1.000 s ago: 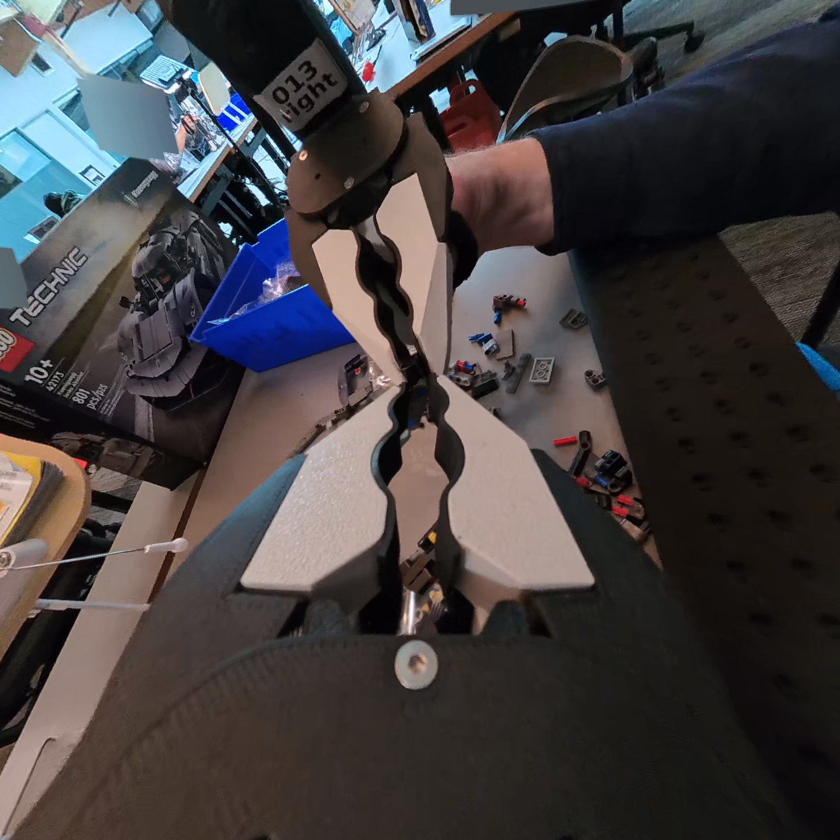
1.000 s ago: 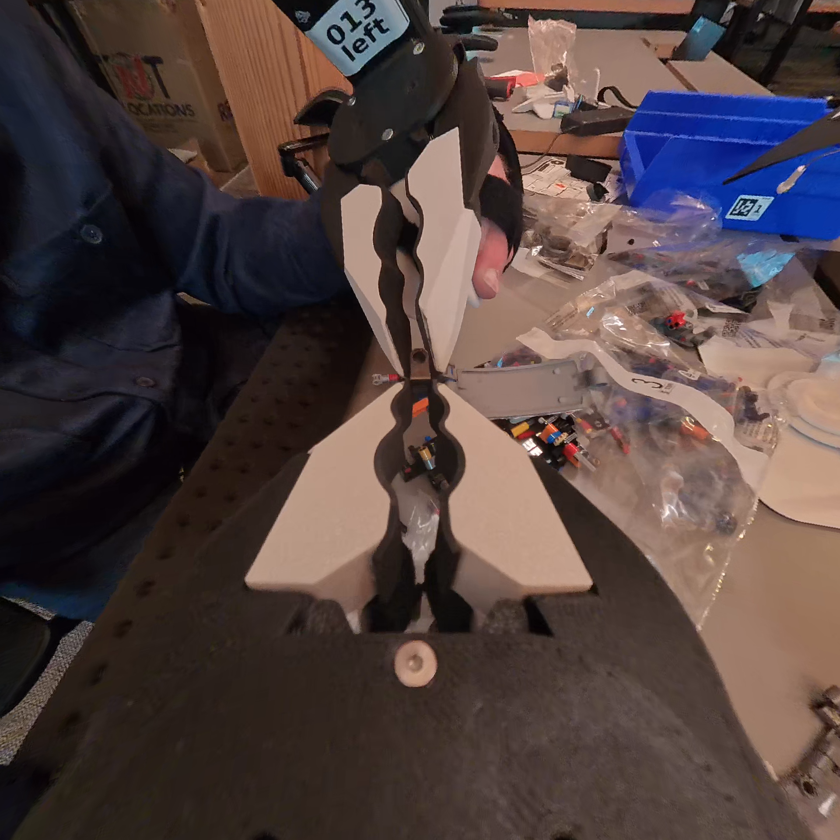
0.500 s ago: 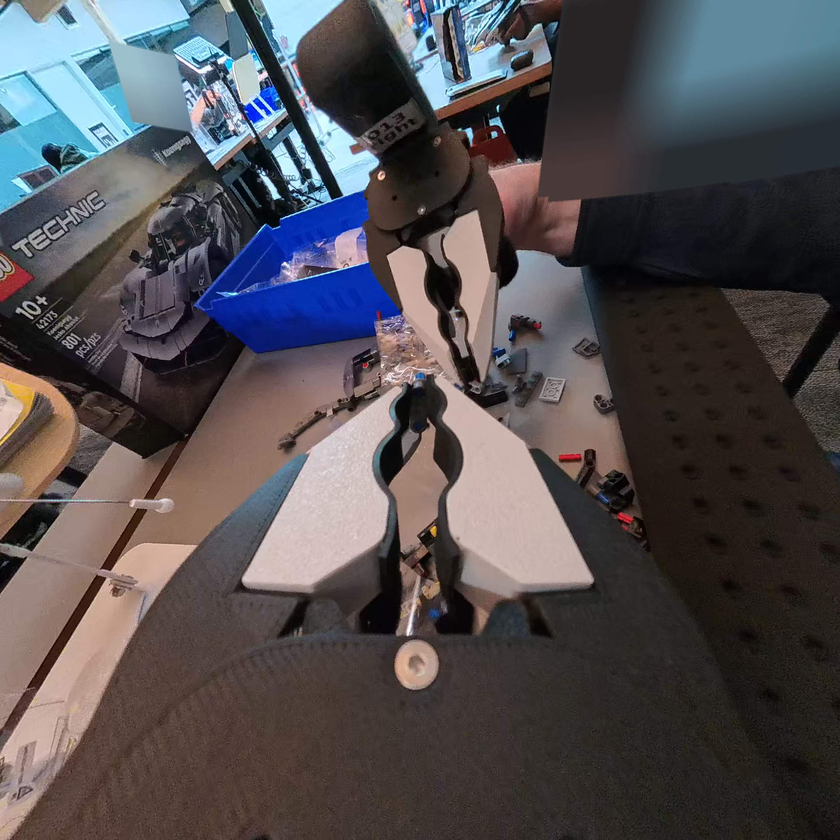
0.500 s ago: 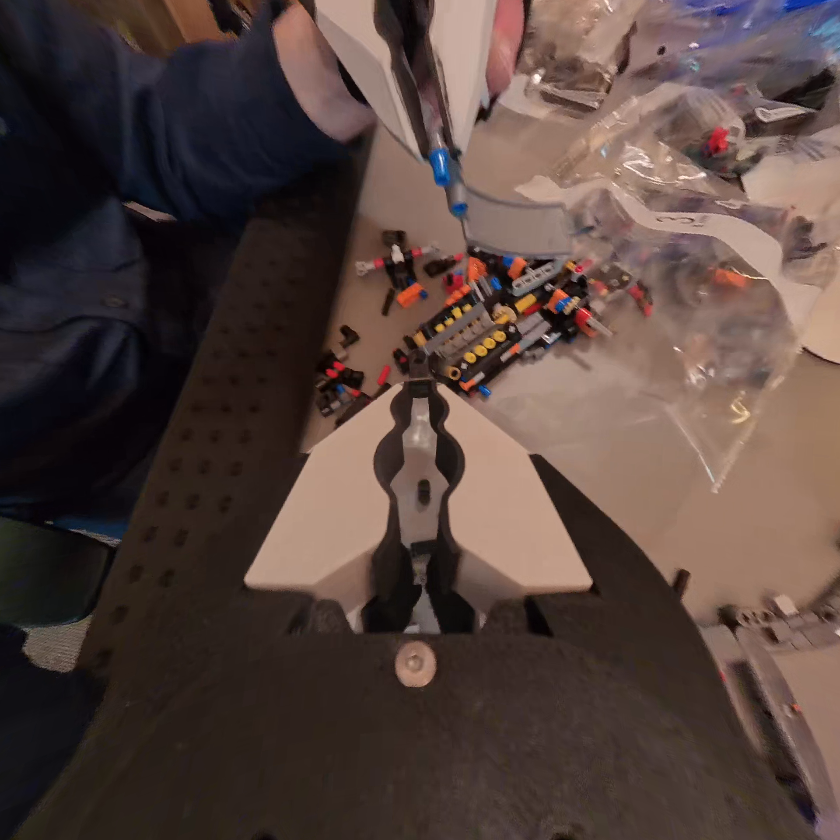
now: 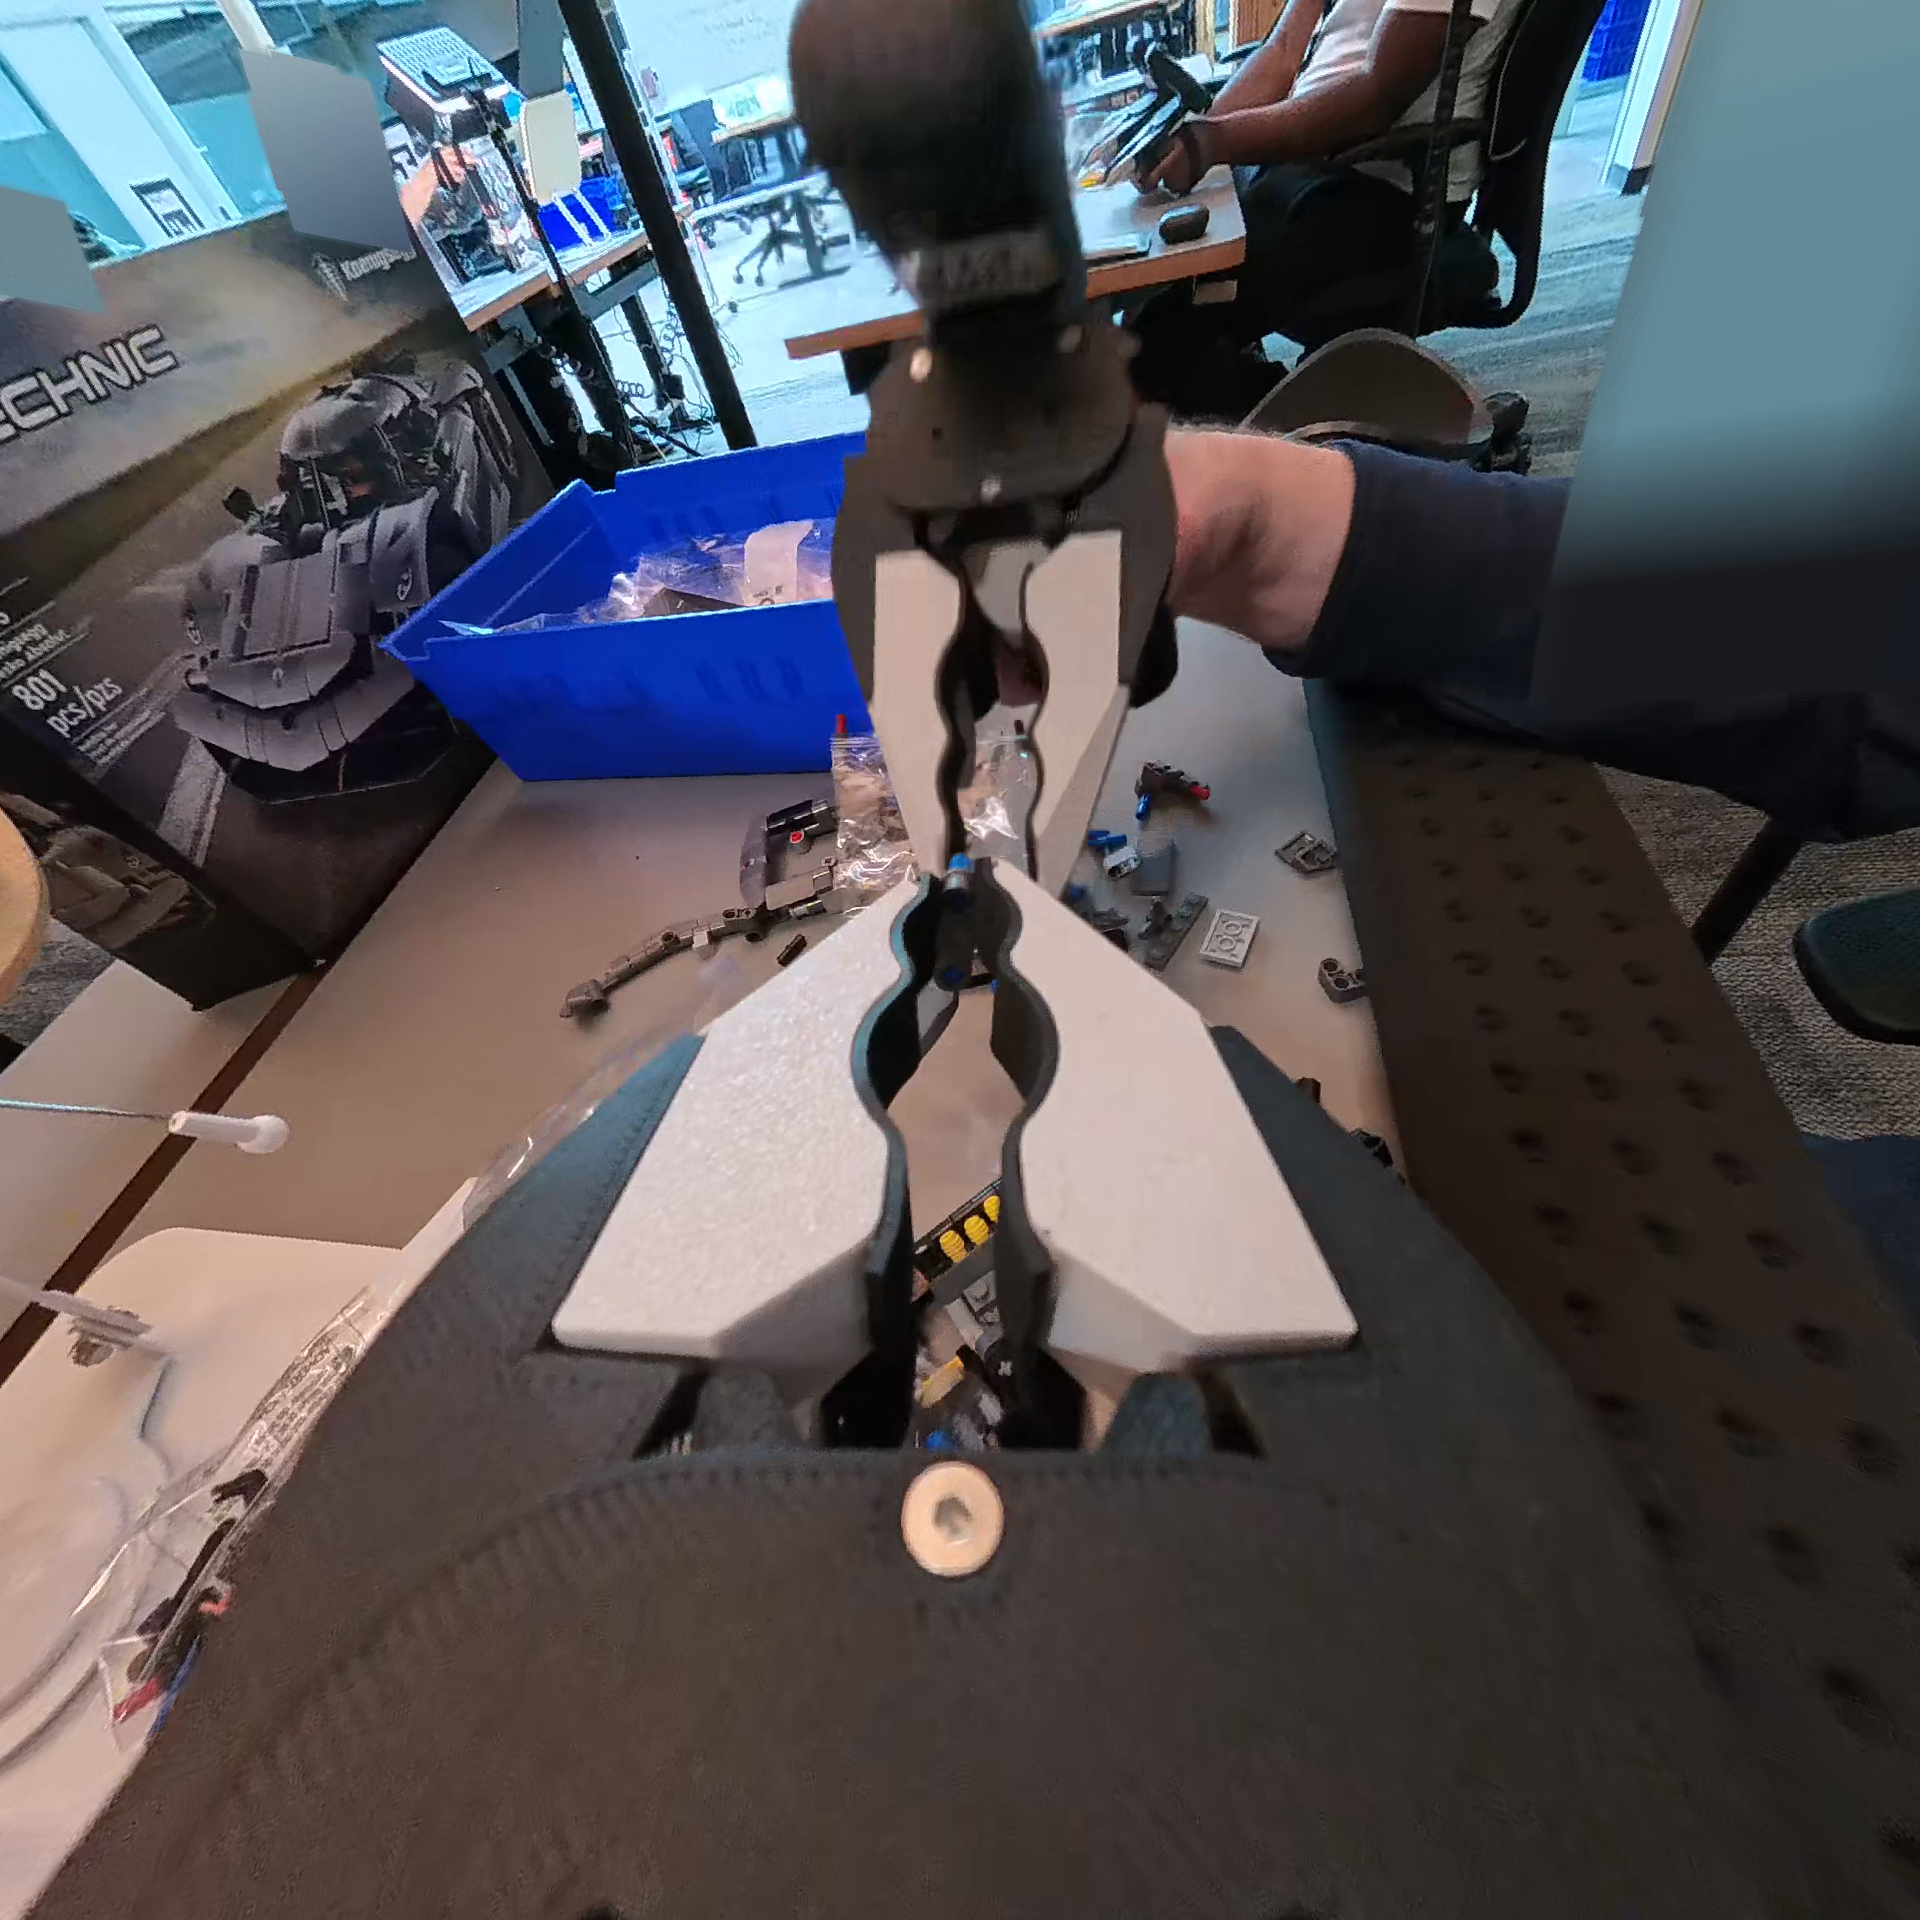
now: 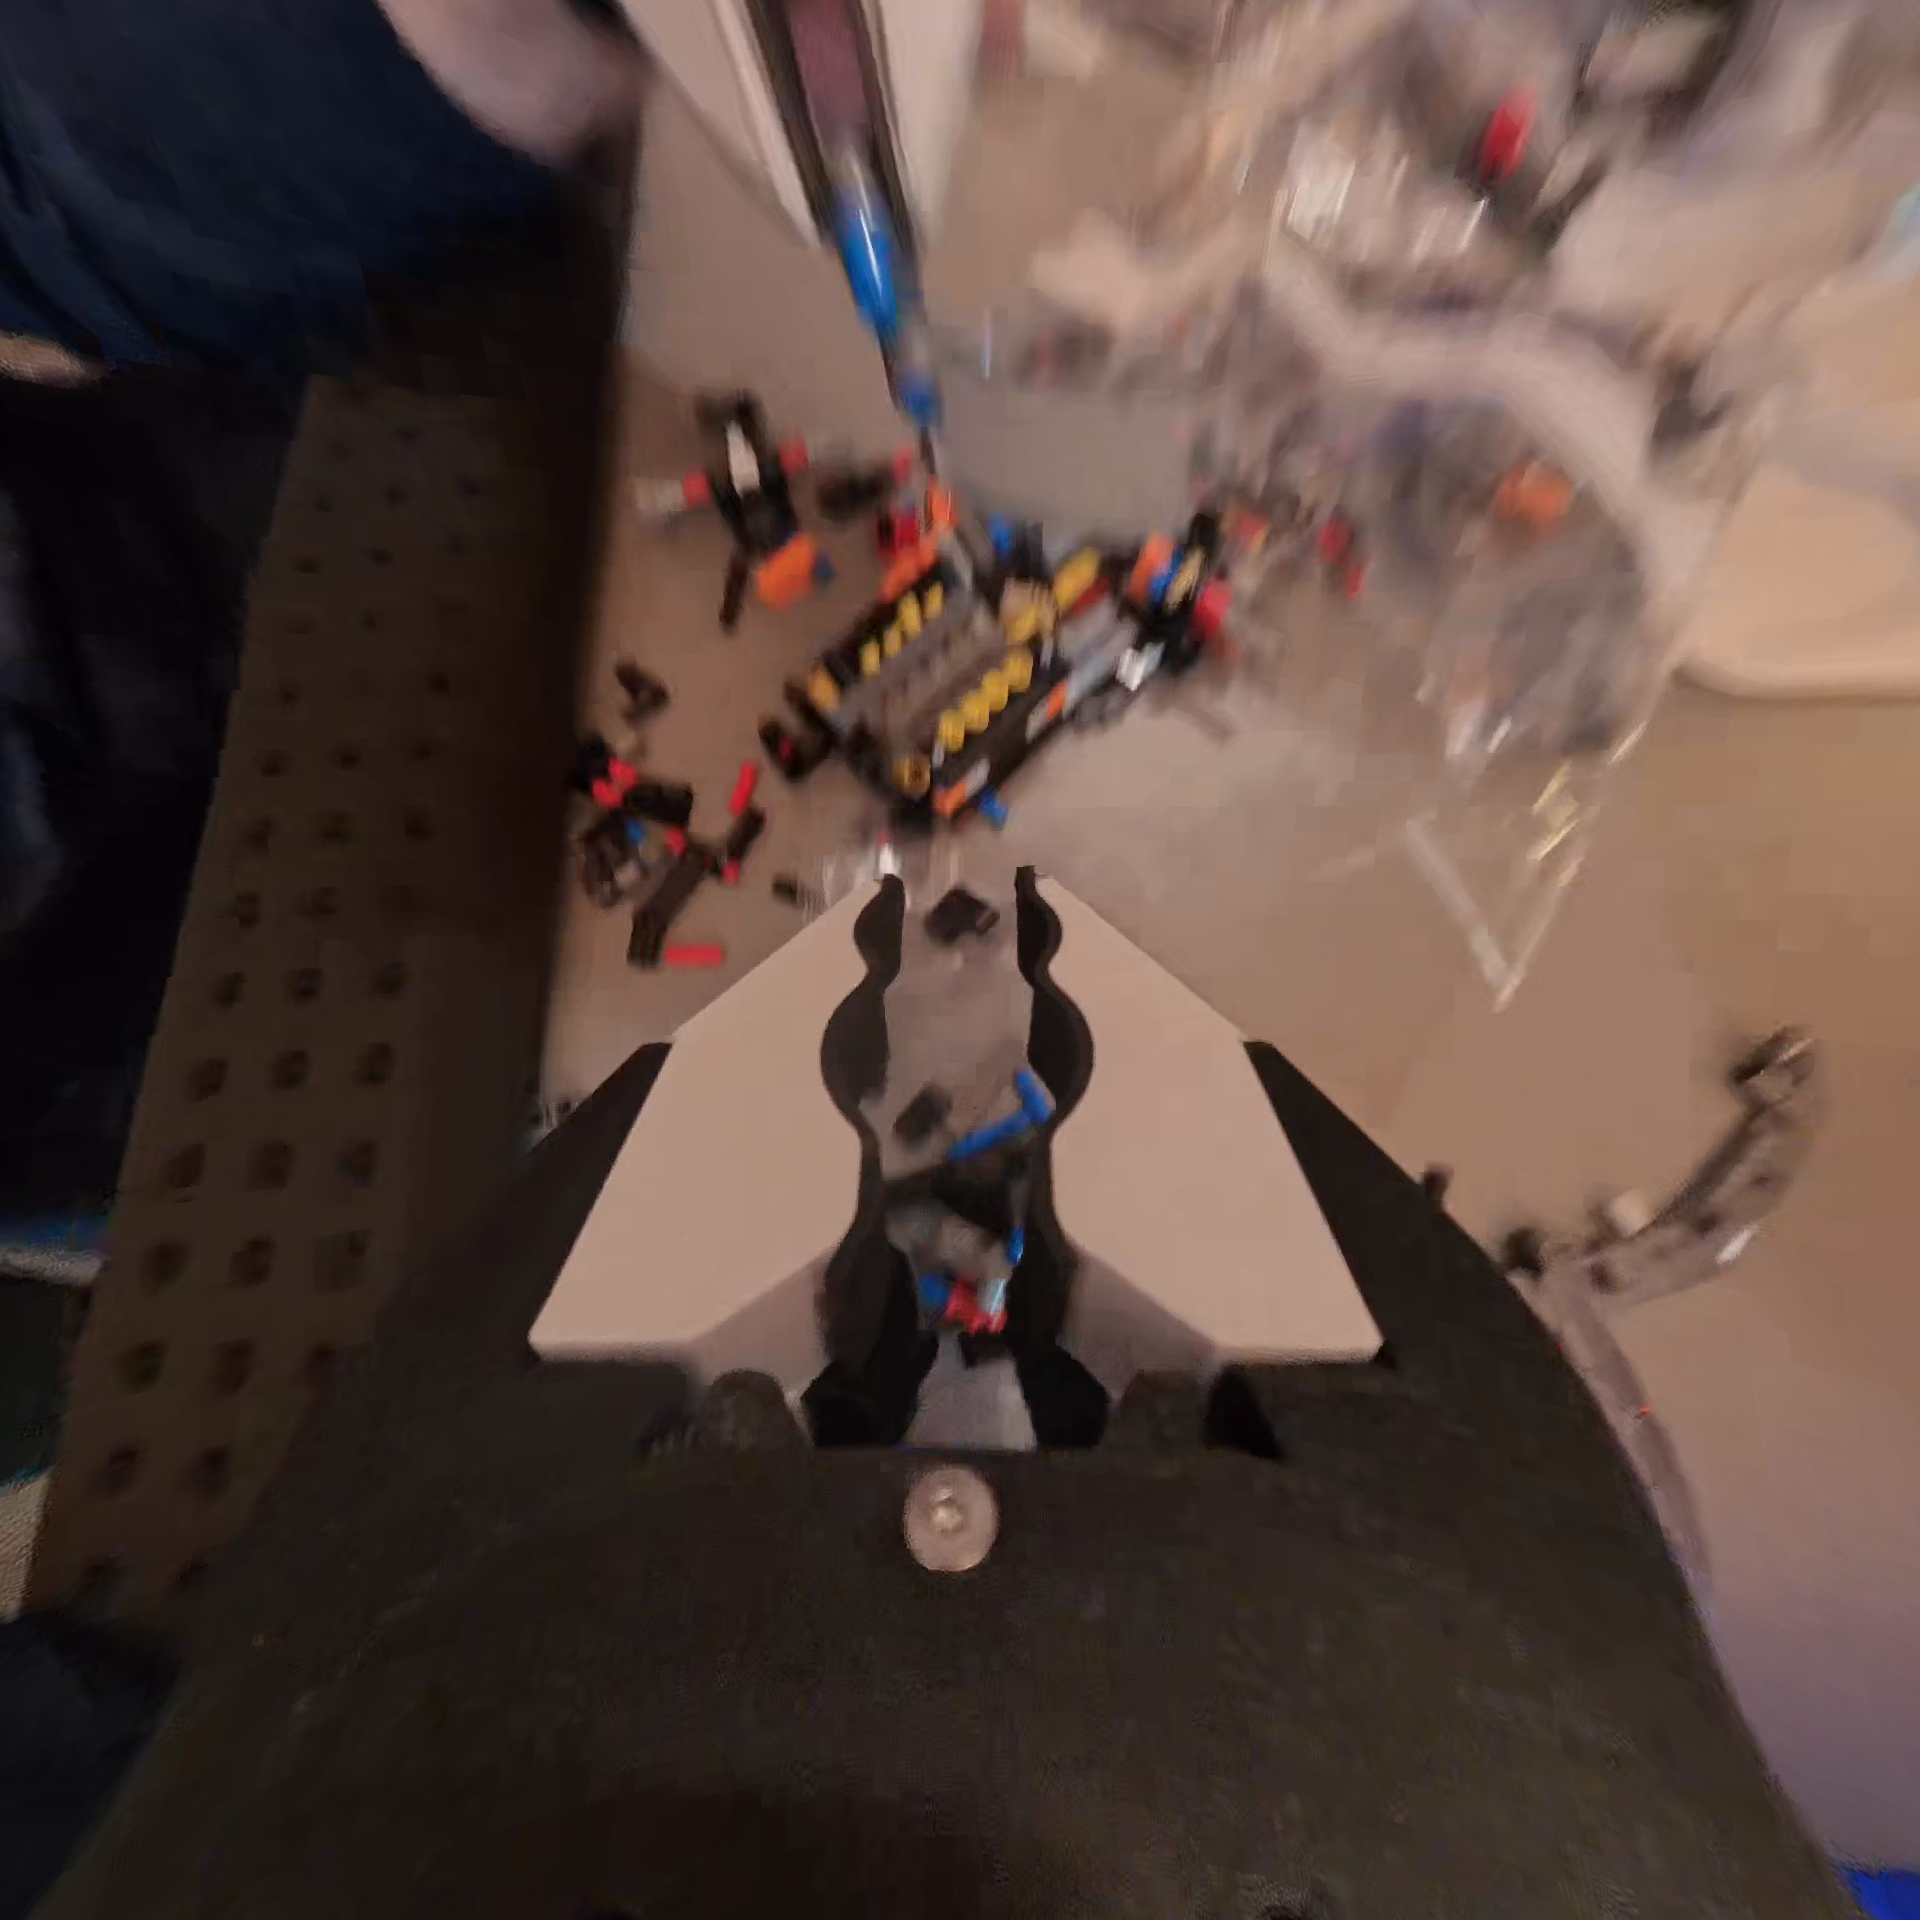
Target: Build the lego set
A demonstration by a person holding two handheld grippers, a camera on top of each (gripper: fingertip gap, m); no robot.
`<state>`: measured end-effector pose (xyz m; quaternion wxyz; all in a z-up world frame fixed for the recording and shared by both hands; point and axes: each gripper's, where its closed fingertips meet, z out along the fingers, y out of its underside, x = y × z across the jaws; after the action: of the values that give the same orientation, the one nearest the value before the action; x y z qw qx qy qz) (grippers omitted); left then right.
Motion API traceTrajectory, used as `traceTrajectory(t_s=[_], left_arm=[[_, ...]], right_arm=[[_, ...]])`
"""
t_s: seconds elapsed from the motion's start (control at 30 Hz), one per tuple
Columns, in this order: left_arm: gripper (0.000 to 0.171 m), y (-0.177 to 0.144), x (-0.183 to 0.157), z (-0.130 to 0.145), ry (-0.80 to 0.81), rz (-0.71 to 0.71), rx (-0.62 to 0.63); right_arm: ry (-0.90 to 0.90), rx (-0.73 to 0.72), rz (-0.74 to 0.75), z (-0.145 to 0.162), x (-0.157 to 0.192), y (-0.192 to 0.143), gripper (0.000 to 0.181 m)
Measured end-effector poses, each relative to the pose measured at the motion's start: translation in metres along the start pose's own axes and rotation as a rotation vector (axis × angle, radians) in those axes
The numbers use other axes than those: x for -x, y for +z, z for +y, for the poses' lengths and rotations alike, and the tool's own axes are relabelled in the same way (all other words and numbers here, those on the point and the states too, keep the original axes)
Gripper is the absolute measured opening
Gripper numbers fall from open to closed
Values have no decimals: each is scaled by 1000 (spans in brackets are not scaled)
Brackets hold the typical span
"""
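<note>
The small blue plastic lego pin [image 5: 957,871] is pinched at the very tip of the left gripper [image 5: 961,883], up in the air above the grey table [image 5: 436,997]. It looks light, hard and smooth, so it could slip or pop out (best held by its middle, not the end). The right gripper [image 6: 954,883] is spread apart with nothing in it. Below sits the half-built black model with yellow studs [image 6: 935,686], with loose pieces [image 6: 665,831] beside it, and a blue plastic bin [image 5: 644,665] farther off.
</note>
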<state>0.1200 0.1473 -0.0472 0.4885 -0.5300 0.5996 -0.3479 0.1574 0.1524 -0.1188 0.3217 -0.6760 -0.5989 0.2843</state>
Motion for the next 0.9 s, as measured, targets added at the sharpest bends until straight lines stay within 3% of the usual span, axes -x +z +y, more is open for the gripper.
traceTrajectory(t_s=[0.1, 0.17, 0.7, 0.9], left_arm=[[3, 4, -3, 1, 8, 9, 12], [4, 8, -5, 3, 18, 12, 27], [4, 17, -6, 17, 96, -22, 134], [2, 14, -12, 11, 109, -12, 131]], right_arm=[[-87, -197, 41, -42, 6, -13, 15], [-122, -253, 51, -56, 10, -14, 12], [-244, -134, 207, -54, 6, 1, 1], [-233, -158, 161, -57, 14, -4, 0]])
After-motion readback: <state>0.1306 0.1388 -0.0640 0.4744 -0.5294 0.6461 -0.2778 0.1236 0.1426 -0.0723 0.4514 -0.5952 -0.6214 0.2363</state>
